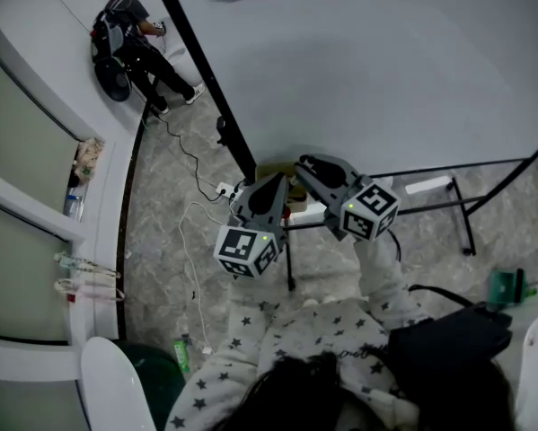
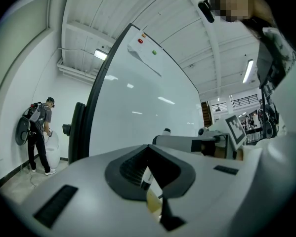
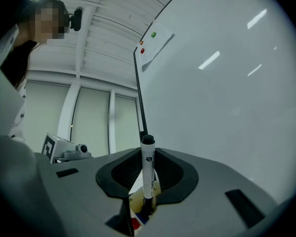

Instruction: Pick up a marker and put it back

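Observation:
A white marker (image 3: pixel 148 172) with a black cap stands upright between the jaws of my right gripper (image 3: pixel 147 204), and the pads are shut on its lower part. Below it shows a yellowish marker box (image 3: pixel 138 214) with red and blue print. In the head view both grippers point at the foot of the whiteboard (image 1: pixel 385 61): the right gripper (image 1: pixel 306 167) sits just right of the left gripper (image 1: pixel 270 191). The left gripper (image 2: pixel 153 194) has its jaws a narrow gap apart with nothing pressed between them; the box (image 2: pixel 152 201) shows through the gap.
The whiteboard stands on a black frame with legs (image 1: pixel 466 223) on the marble floor. A person with a backpack (image 1: pixel 129 43) stands far off by the wall. A black bag (image 1: pixel 448 339) and a green bottle (image 1: pixel 507 285) lie at my right. Cables (image 1: pixel 192 241) run along the floor.

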The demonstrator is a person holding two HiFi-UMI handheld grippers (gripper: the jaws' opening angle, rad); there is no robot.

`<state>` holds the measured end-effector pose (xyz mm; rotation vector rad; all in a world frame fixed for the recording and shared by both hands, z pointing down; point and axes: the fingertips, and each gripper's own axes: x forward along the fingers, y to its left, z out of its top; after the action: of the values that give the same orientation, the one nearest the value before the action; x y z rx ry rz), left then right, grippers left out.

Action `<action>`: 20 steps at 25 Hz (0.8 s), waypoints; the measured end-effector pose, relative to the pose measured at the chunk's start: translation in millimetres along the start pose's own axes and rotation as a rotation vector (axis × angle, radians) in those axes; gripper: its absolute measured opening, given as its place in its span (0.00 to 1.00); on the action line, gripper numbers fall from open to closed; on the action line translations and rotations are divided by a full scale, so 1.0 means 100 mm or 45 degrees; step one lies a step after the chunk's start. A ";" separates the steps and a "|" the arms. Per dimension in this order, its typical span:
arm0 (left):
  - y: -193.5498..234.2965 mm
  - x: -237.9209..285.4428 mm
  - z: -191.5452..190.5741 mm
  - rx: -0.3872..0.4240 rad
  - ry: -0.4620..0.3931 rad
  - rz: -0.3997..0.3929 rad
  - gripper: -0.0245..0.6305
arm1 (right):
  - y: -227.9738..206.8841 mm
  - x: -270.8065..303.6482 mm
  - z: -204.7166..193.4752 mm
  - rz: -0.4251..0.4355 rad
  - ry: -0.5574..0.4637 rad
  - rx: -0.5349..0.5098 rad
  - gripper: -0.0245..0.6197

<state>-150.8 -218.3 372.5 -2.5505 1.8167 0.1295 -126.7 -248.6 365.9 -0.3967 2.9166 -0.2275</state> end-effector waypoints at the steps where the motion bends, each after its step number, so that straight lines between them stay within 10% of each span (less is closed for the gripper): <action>1: 0.00 0.00 -0.02 -0.004 -0.001 0.000 0.04 | -0.03 -0.01 -0.05 -0.006 0.004 0.005 0.17; 20: 0.07 0.02 -0.40 -0.043 0.013 0.048 0.04 | -0.18 0.00 -0.66 -0.102 0.112 -0.128 0.17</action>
<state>-154.1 -224.8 412.0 -2.5443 1.8834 0.1483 -135.5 -257.5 433.5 -0.5335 3.0103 -0.1123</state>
